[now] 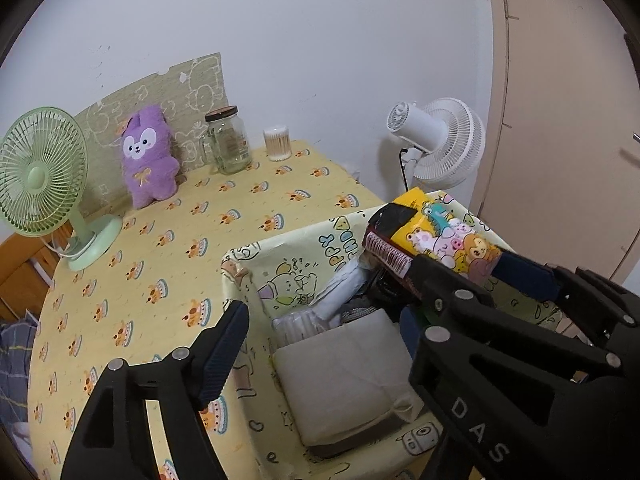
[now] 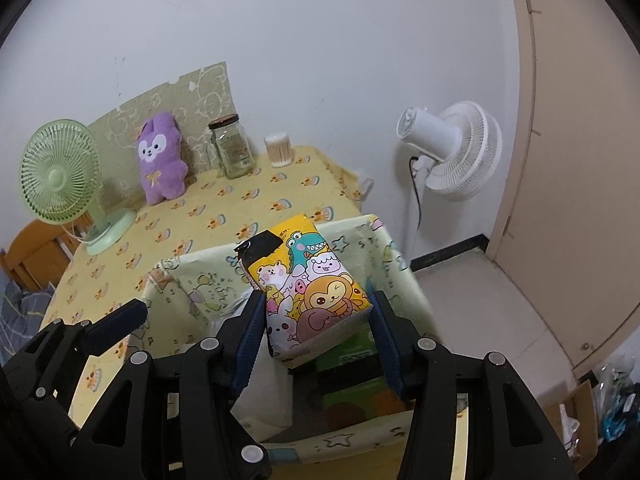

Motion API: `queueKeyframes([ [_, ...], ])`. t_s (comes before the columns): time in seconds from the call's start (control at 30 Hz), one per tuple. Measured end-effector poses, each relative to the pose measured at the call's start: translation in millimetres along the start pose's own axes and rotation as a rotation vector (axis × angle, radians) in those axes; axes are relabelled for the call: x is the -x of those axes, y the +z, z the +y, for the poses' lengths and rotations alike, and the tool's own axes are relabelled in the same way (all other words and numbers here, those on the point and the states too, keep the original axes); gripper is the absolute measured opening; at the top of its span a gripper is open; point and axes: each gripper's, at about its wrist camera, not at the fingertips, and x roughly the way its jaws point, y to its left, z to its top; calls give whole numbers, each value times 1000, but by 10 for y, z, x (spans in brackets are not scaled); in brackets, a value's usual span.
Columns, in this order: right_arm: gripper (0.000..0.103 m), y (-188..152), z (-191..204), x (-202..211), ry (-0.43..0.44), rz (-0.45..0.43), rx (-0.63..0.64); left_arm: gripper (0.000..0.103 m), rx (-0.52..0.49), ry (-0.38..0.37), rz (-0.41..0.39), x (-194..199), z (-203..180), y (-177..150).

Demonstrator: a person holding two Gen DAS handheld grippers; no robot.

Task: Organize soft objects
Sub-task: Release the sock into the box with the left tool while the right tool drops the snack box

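Note:
A yellow cartoon-print tissue pack (image 2: 308, 280) is gripped by my right gripper (image 2: 316, 320), whose blue pads press on its two sides. It hangs tilted over the right part of a pale yellow fabric storage box (image 2: 200, 280). In the left wrist view the same pack (image 1: 448, 236) sits above the box (image 1: 280, 240), with a right-gripper pad (image 1: 524, 276) on it. My left gripper (image 1: 328, 300) stands open over the box's left part, with nothing pressed between its fingers. A folded grey cloth (image 1: 340, 376) lies in the box below it. A purple plush (image 1: 148, 156) leans at the table's back.
The box also holds white bundles (image 1: 340, 288) and a green packet (image 2: 352, 360). On the yellow tablecloth (image 1: 160, 272) stand a green desk fan (image 1: 40, 176), a glass jar (image 1: 228, 142) and a cotton swab tub (image 1: 277, 144). A white floor fan (image 1: 440, 144) stands right of the table.

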Motion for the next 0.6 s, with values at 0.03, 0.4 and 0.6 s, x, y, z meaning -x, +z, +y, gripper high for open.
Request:
queueKeyframes([
  [0.03, 55, -6, 3, -6, 4, 4, -4, 80, -1, 0, 3, -1, 3, -8],
  [0.4, 74, -66, 19, 91, -23, 15, 9, 81, -8, -36, 4, 57, -4, -66],
  [0.6, 83, -74, 80, 219, -33, -10, 18, 85, 1, -39, -21, 185, 26, -87],
])
